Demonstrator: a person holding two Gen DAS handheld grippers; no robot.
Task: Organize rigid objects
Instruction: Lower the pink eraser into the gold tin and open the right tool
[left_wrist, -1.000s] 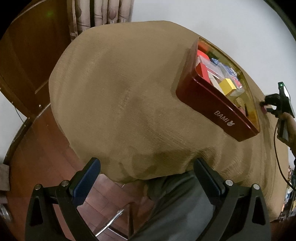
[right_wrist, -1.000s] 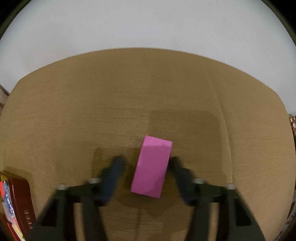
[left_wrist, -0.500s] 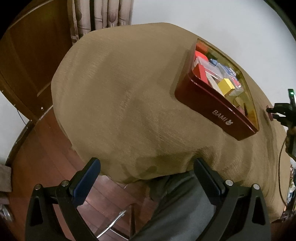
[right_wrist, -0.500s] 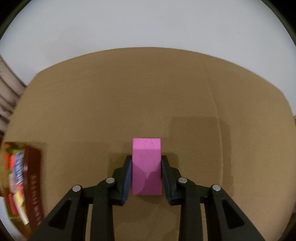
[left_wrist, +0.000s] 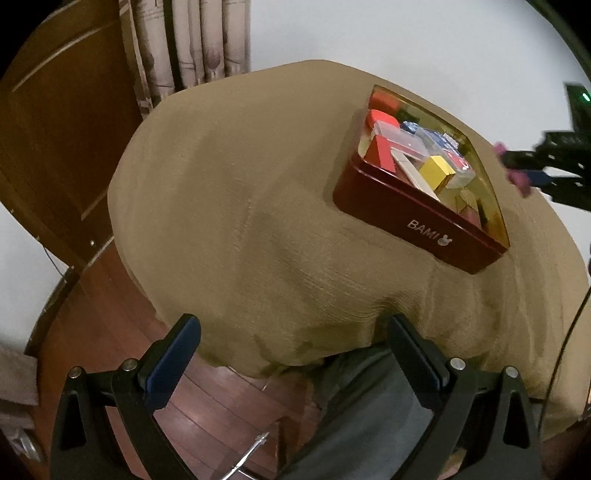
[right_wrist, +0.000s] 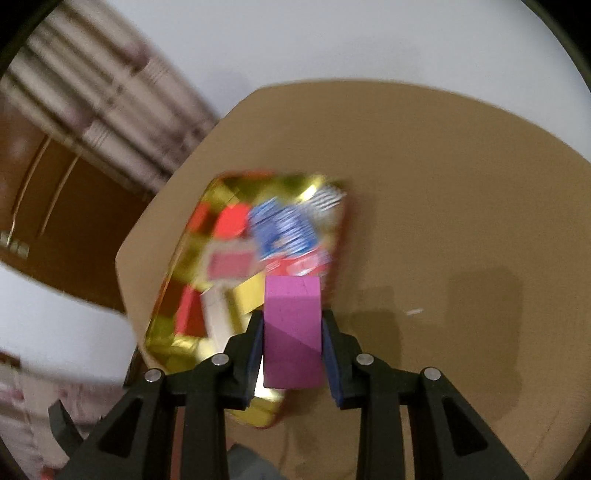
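My right gripper (right_wrist: 293, 323) is shut on a pink block (right_wrist: 292, 328) and holds it in the air over the right rim of the red tin (right_wrist: 184, 306), which has a gold inside. The tin holds several blocks, clear cases and a blue card pack, blurred in this view. In the left wrist view the tin (left_wrist: 421, 225) sits on the tan-covered table at the right, marked BAMI. The right gripper (left_wrist: 517, 173) with the pink block (left_wrist: 517, 179) hovers just right of it. My left gripper (left_wrist: 295, 354) is open and empty, off the table's near edge.
The tan cloth (left_wrist: 258, 206) covers the whole table and hangs over its edges. A wooden door (left_wrist: 55, 147) and curtains (left_wrist: 192, 40) stand at the left. The person's grey-trousered leg (left_wrist: 369, 413) and the wooden floor are below the left gripper.
The right gripper closed on the pink block, lifted it off the cloth and swung left to the tin. The left gripper stayed open and drifted only slightly.
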